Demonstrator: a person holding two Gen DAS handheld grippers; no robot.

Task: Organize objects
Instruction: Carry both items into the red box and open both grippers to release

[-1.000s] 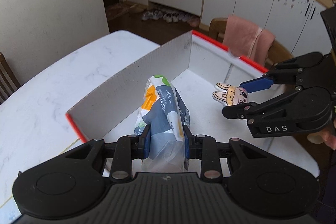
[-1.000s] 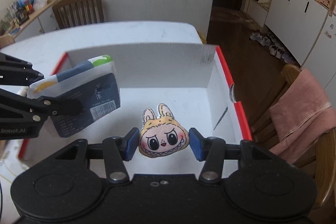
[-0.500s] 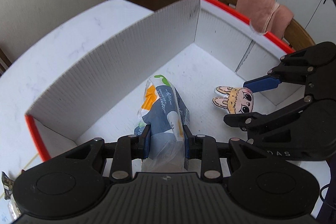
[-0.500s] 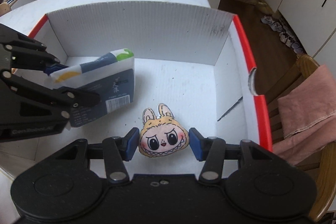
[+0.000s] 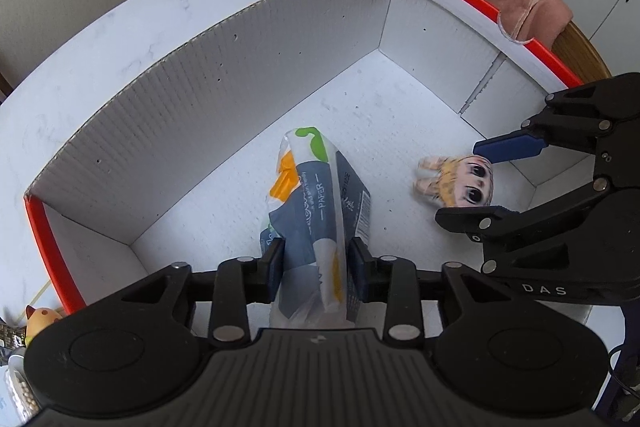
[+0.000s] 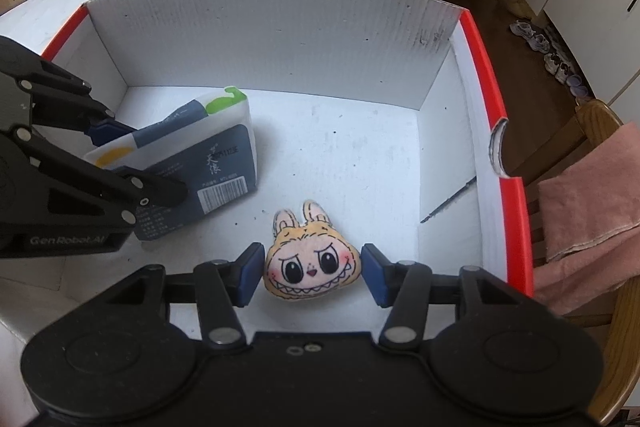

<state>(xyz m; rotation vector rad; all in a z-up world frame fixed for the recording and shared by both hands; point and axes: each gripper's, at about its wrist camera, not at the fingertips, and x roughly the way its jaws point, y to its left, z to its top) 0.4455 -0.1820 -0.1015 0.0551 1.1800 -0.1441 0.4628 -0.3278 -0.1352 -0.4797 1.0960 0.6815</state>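
A white cardboard box [image 5: 200, 99] with red rims stands on the table. Inside it my left gripper [image 5: 316, 267] holds a blue, white and orange tissue pack [image 5: 316, 195]. Its pads still lie against the pack's sides while the jaws are opening. The pack's far end rests low on the box floor [image 6: 360, 155]. My right gripper [image 6: 312, 271] has a yellow plush monster face [image 6: 312, 259] between its blue pads, close over the floor, and its jaws are opening too. From the right wrist view the left gripper [image 6: 140, 163] and the pack [image 6: 216, 151] are at the left.
The box walls [image 6: 280, 35] close in both grippers on all sides. A pink cloth [image 6: 580, 219] hangs over a wooden chair right of the box. A small orange figure [image 5: 40, 319] lies on the white table [image 5: 120, 27] outside the box's near left corner.
Both grippers have sunk into the box and tipped further down, carrying the tissue pack and the plush. The pack now reaches the floor.
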